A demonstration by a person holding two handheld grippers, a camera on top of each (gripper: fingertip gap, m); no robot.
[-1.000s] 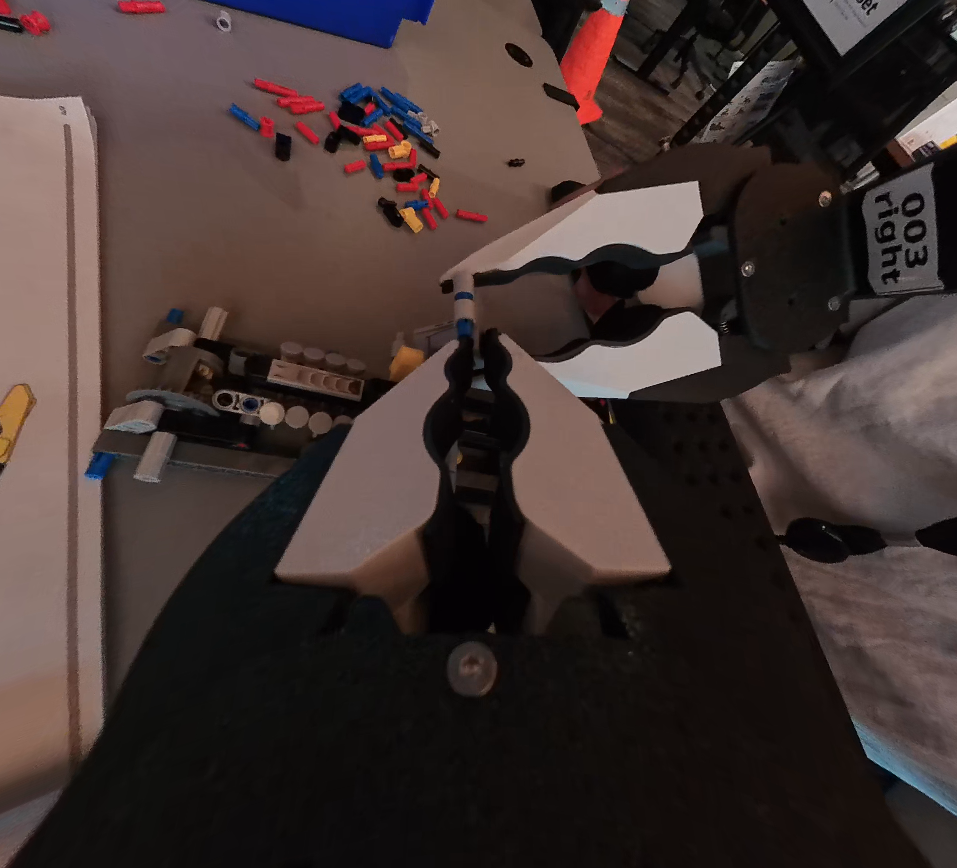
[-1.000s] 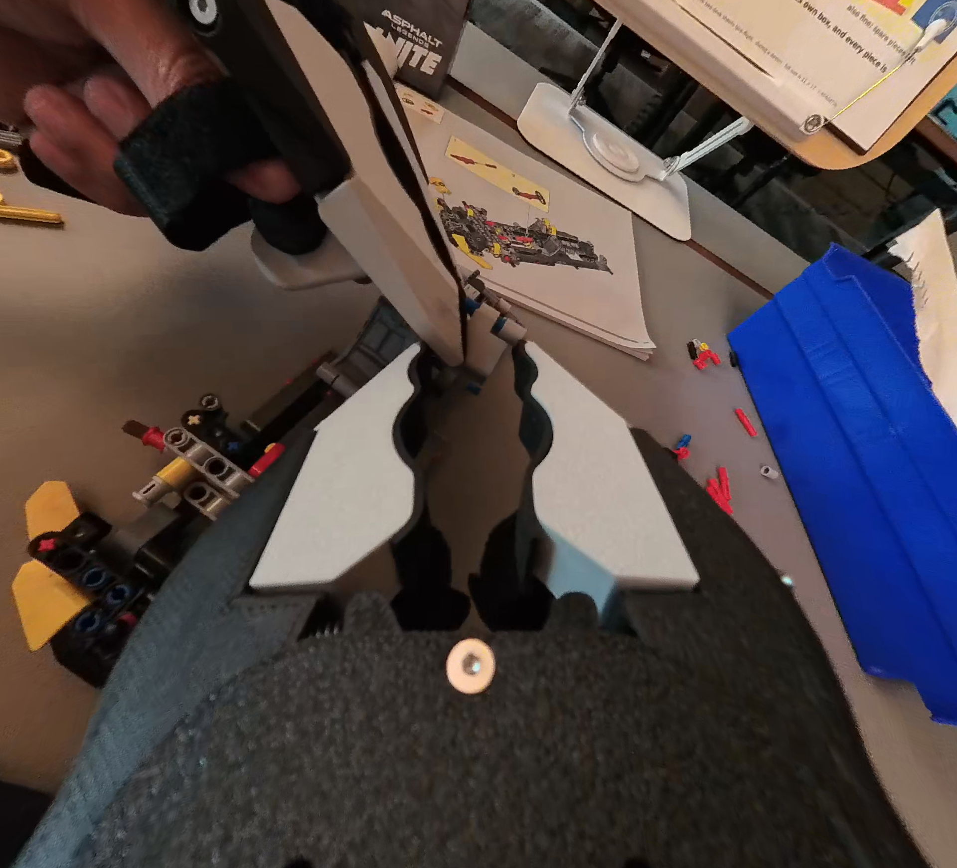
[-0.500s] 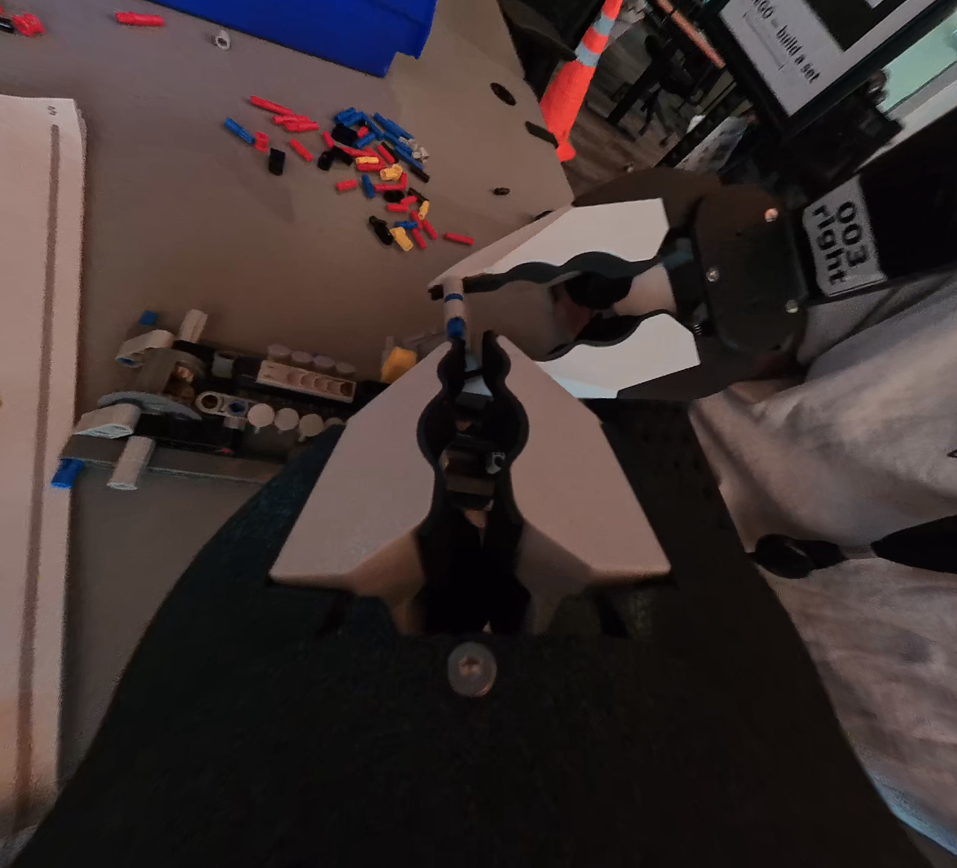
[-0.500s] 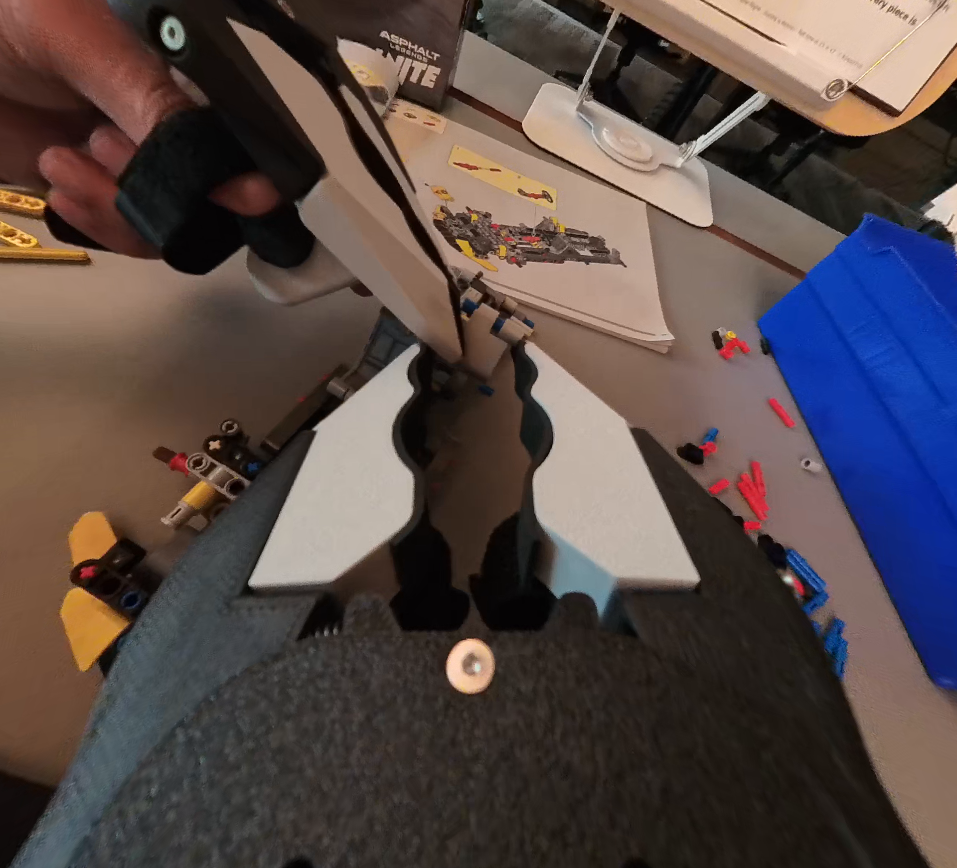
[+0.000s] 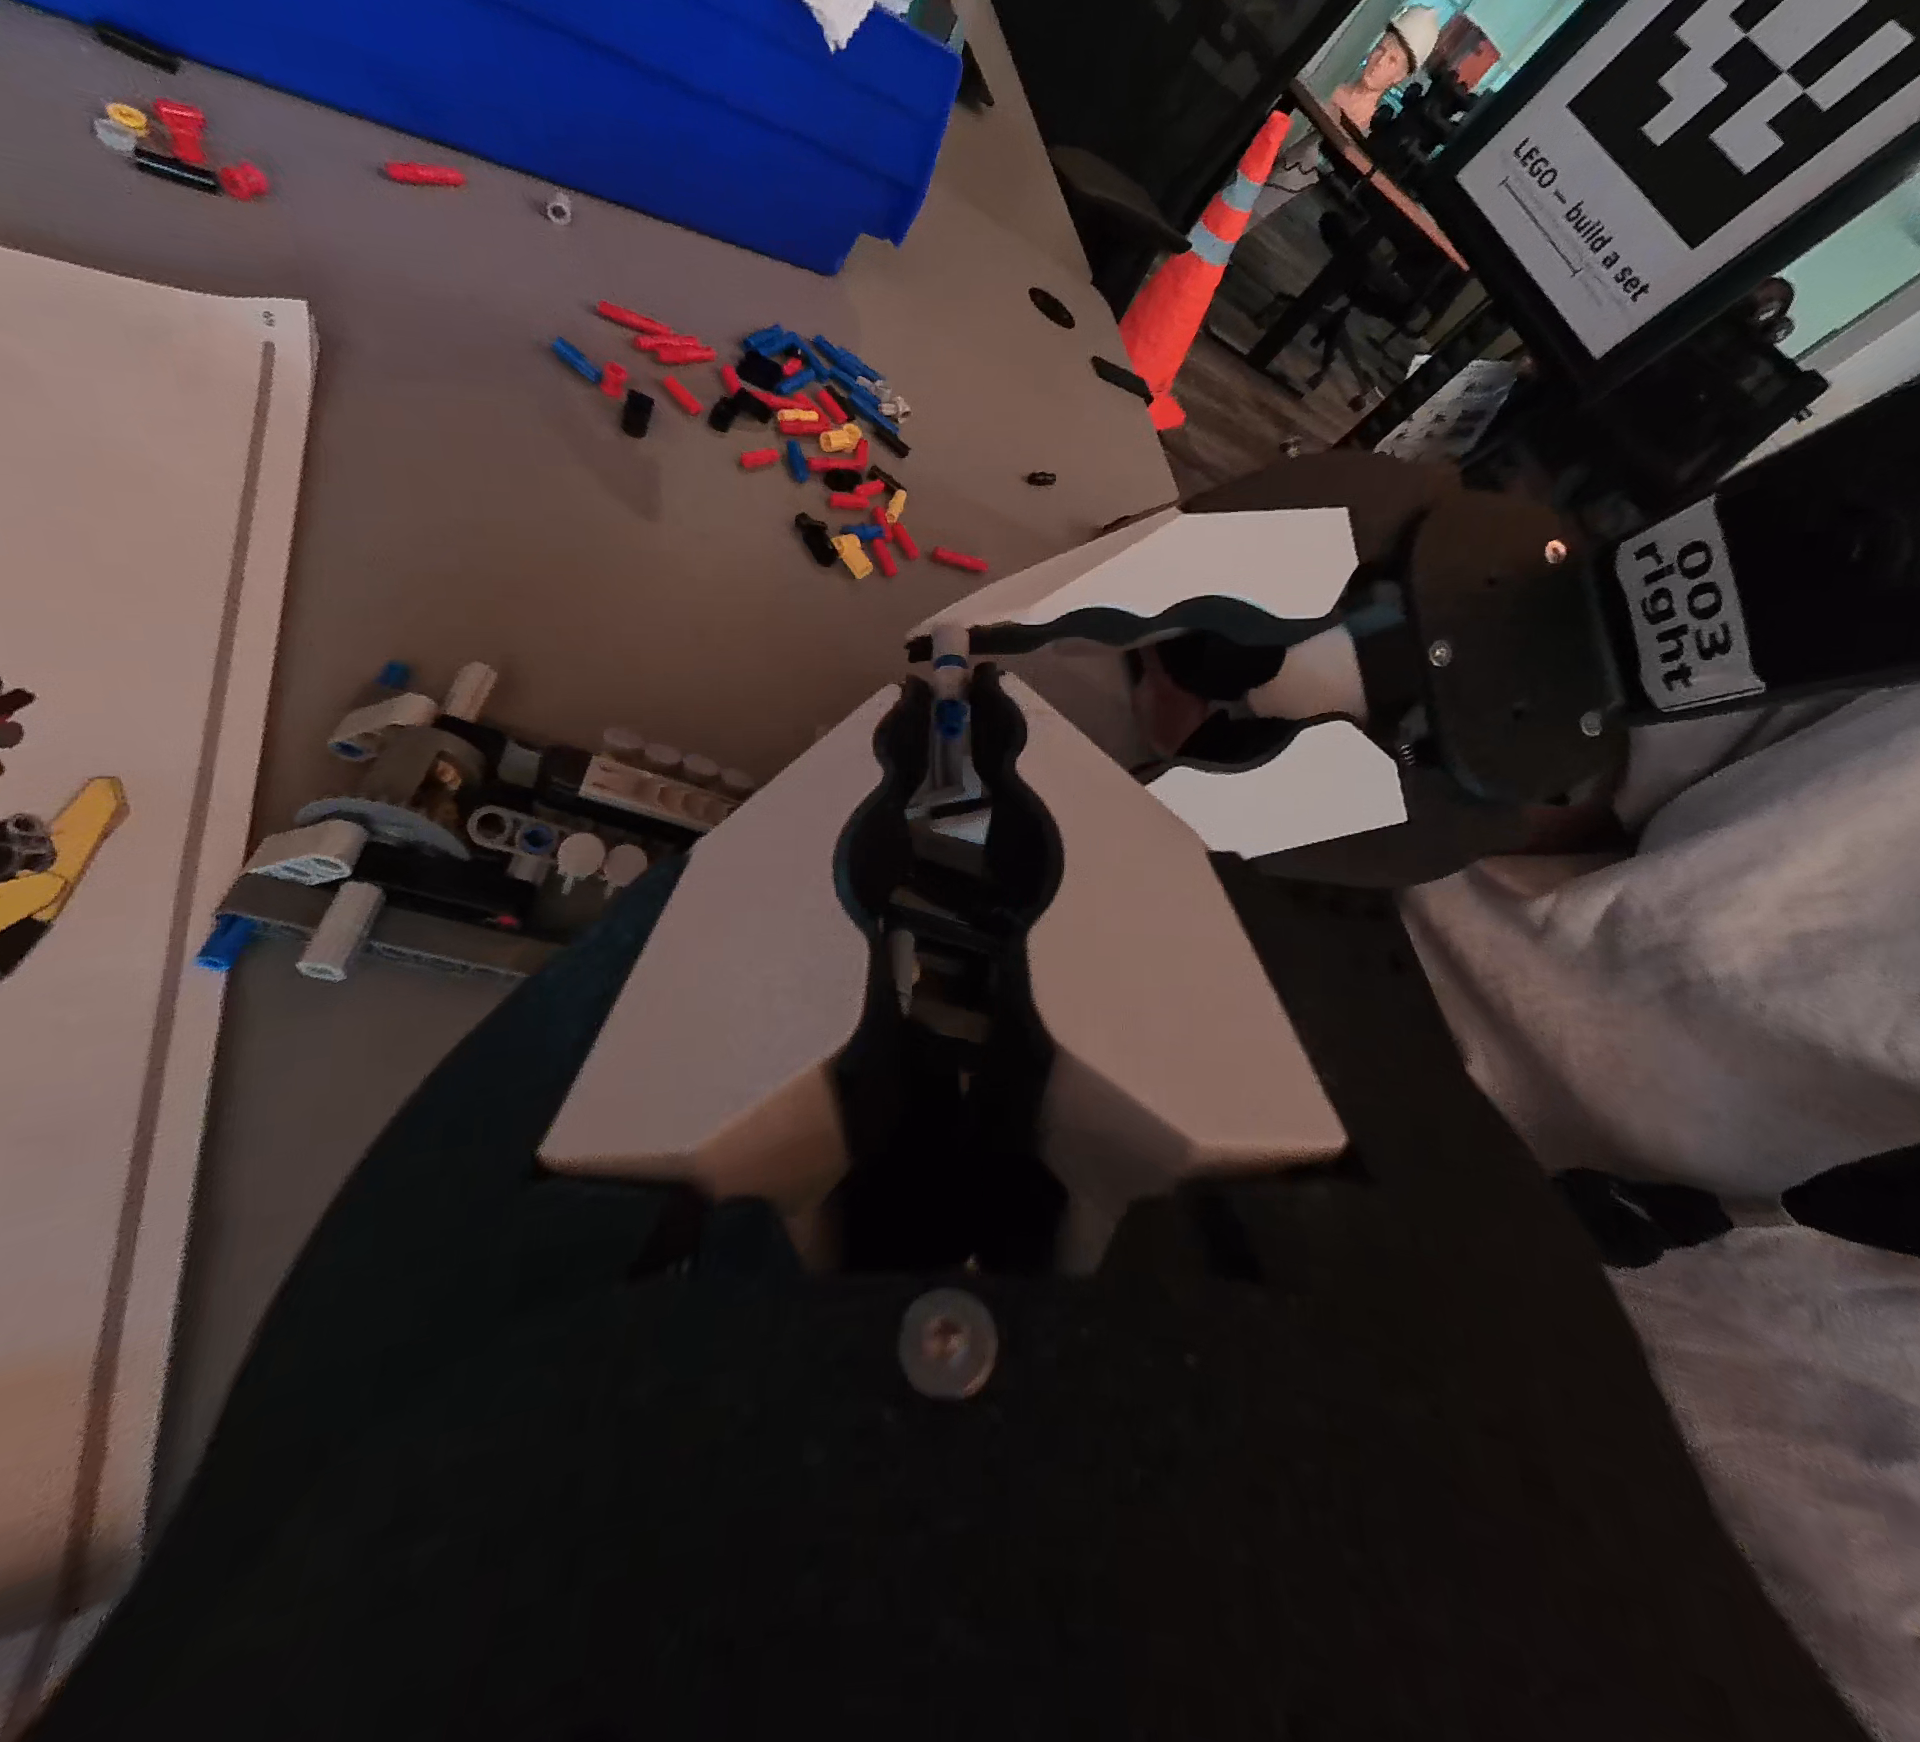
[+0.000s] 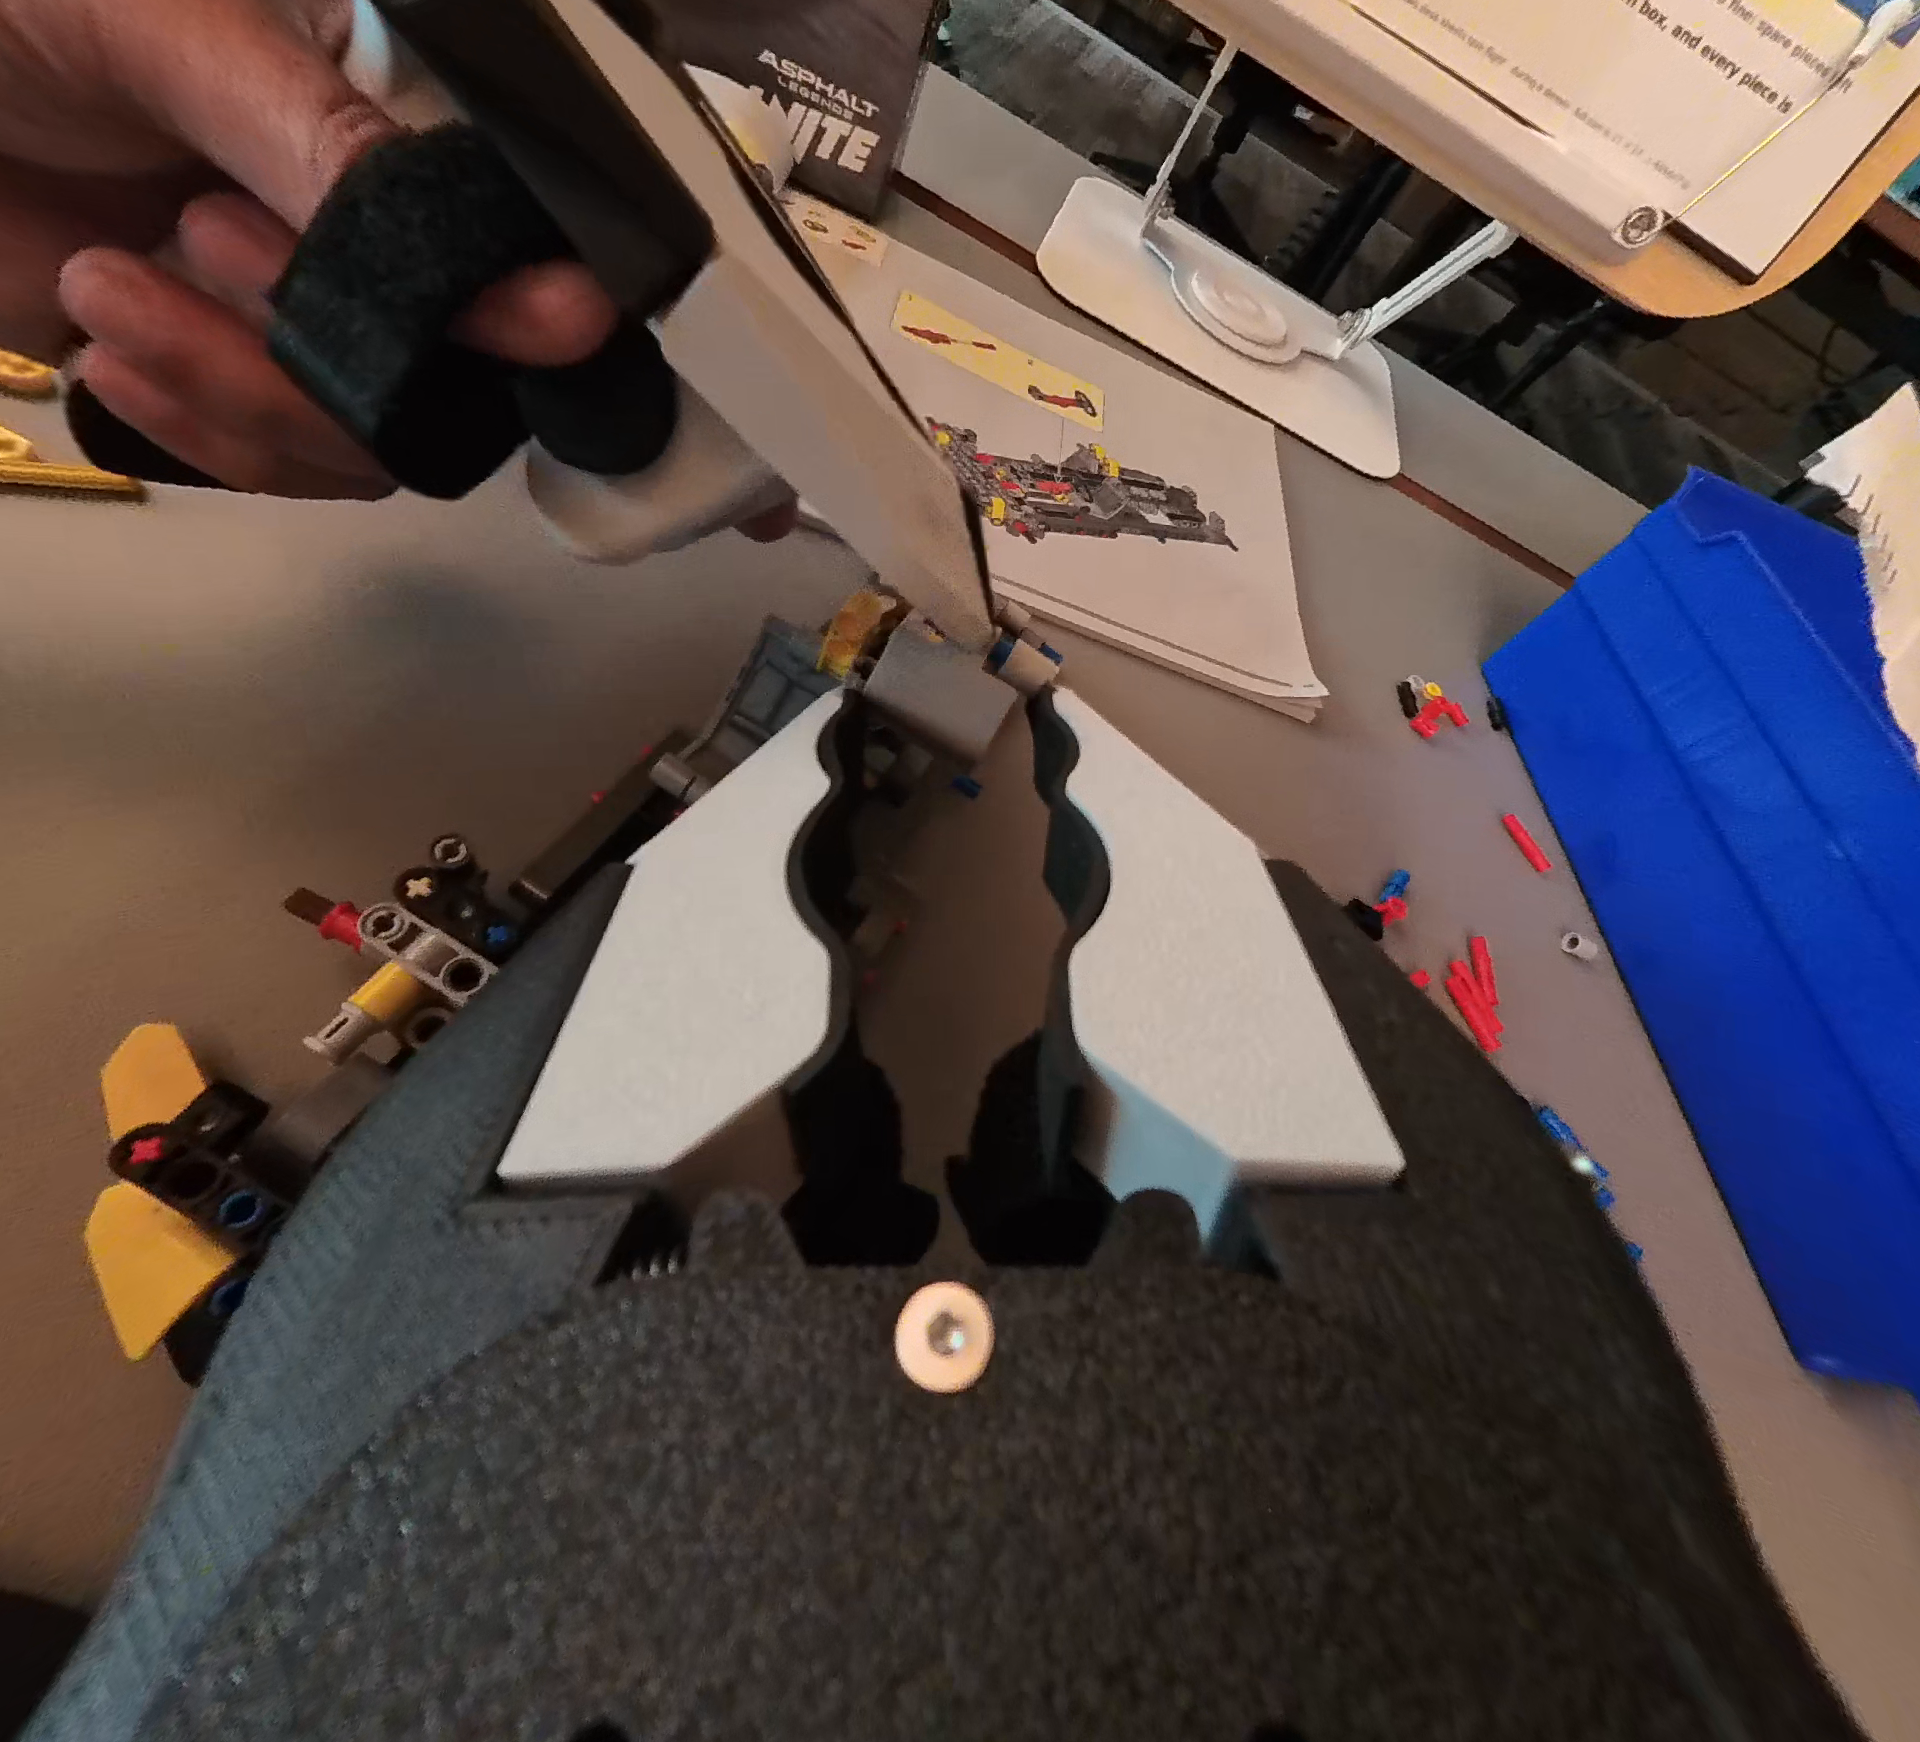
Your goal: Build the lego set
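The left hand-held gripper point(image 5: 943, 705) is seen clamped on a small grey lego piece point(image 5: 940, 762) with blue pins, held above the bench point(image 5: 520, 529). The right hand-held gripper point(image 6: 940, 705) is held with its fingers apart; in the left wrist view its upper fingertip is seen touching the white-and-blue tip of the held piece, while the lower finger stands clear. A hand point(image 6: 187, 238) is shown gripping the left tool's black handle. The partly built lego model point(image 5: 457, 819) lies on the bench just beside the open instruction booklet point(image 6: 1122, 539). Loose red, blue, yellow and black pins point(image 5: 810, 435) are scattered near a blue bin point(image 5: 499, 30). A yellow-and-black subassembly point(image 6: 177, 1173) is left at the bench's near edge in the right wrist view.
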